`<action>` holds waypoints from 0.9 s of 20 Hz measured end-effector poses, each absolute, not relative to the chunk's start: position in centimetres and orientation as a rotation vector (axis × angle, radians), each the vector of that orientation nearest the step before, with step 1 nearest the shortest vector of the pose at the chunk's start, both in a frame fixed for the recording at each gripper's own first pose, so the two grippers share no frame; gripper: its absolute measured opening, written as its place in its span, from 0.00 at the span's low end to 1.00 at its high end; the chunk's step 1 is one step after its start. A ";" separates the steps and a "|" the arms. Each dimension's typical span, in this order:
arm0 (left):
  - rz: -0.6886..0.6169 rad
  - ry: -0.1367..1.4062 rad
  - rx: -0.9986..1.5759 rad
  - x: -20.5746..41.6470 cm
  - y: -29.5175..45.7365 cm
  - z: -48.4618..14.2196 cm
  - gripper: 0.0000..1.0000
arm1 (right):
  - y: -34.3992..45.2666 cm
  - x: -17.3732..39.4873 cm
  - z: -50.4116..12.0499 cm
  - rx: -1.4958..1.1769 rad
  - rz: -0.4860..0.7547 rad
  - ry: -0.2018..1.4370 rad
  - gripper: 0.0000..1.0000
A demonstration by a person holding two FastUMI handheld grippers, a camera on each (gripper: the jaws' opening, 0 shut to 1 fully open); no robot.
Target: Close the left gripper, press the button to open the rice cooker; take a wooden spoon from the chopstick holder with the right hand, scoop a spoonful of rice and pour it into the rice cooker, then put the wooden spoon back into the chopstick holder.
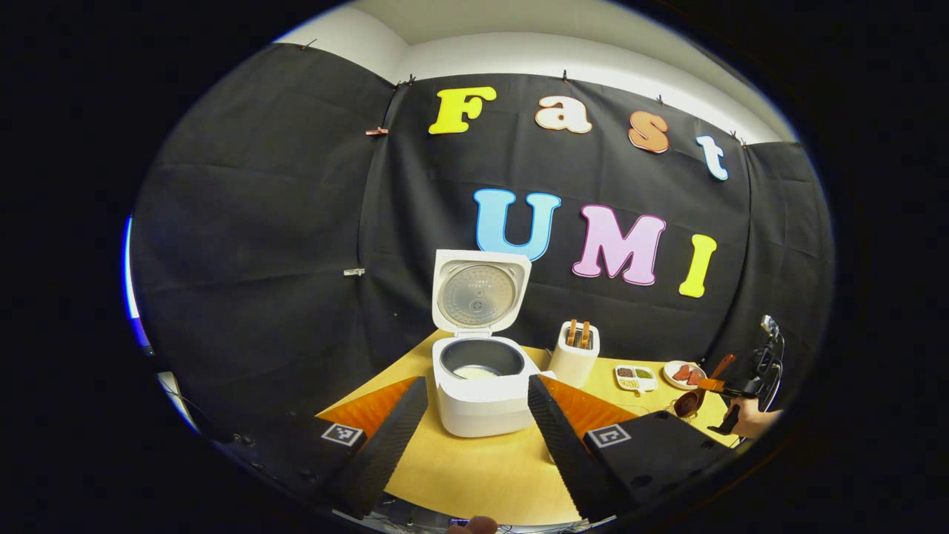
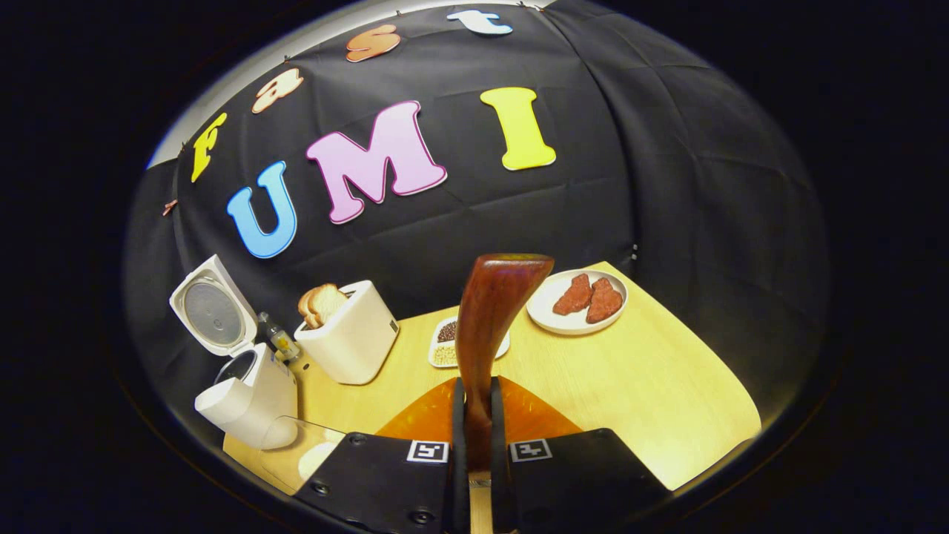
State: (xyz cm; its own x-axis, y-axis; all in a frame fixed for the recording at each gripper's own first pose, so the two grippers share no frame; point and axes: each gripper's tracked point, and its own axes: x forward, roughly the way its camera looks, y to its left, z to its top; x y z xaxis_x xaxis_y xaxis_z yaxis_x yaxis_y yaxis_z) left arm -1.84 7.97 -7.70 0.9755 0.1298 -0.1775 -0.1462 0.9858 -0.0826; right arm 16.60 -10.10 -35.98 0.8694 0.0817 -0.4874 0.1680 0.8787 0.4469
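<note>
Currently the rice cooker (image 1: pixel 482 389) sits on the worktop (image 1: pixel 482 467) directly ahead of the left tool (image 1: pixel 478 415), framed between its two spread fingers; lid upright and open, inner pot exposed with a pale patch at the bottom, so the button-press step looks done; left tool is released and holds nothing, probably parked clear of the pot mouth. Right tool (image 2: pixel 478 415) is clenched on the handle of the wooden spoon (image 2: pixel 489 326), both fingers pressing its sides; the spoon projects forward and upward from the fingers, bowl at the far end, whether it carries rice I cannot tell. In the left gripper view the spoon (image 1: pixel 700 389) hangs bowl-down over the worktop, well to the right of the left tool, with a hand (image 1: pixel 749 419) behind it. Chopstick holder (image 1: pixel 574 356) stands just right of the cooker, wooden pieces upright in it; ahead of the right tool lie a divided dish of grains (image 2: pixel 448 343) and a plate (image 2: pixel 545 311) with two red pieces. Judgement: scooping or carrying stage; returning the spoon not yet done.
</note>
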 end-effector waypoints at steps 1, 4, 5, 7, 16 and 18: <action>0.142 0.172 -0.093 -1.9 8.1 -7.6 0.94 | -9.9 16.5 -36.8 0.510 -0.049 0.535 0.16; 0.140 0.171 -0.084 -2.1 8.3 -7.4 0.94 | -9.7 16.0 -38.1 0.517 -0.052 0.584 0.18; 0.138 0.170 -0.082 -2.2 8.4 -7.3 0.94 | -9.7 16.1 -38.2 0.518 -0.055 0.583 0.20; 0.132 0.168 -0.086 -2.1 8.6 -7.2 0.94 | -10.4 16.1 -37.7 0.523 -0.077 0.577 0.27; 0.063 0.141 -0.091 -1.5 8.7 -6.0 0.94 | -11.9 13.6 -35.7 0.533 -0.132 0.581 0.85; 0.047 0.141 -0.090 -1.6 8.7 -6.0 0.94 | -12.0 13.2 -35.2 0.539 -0.140 0.575 0.97</action>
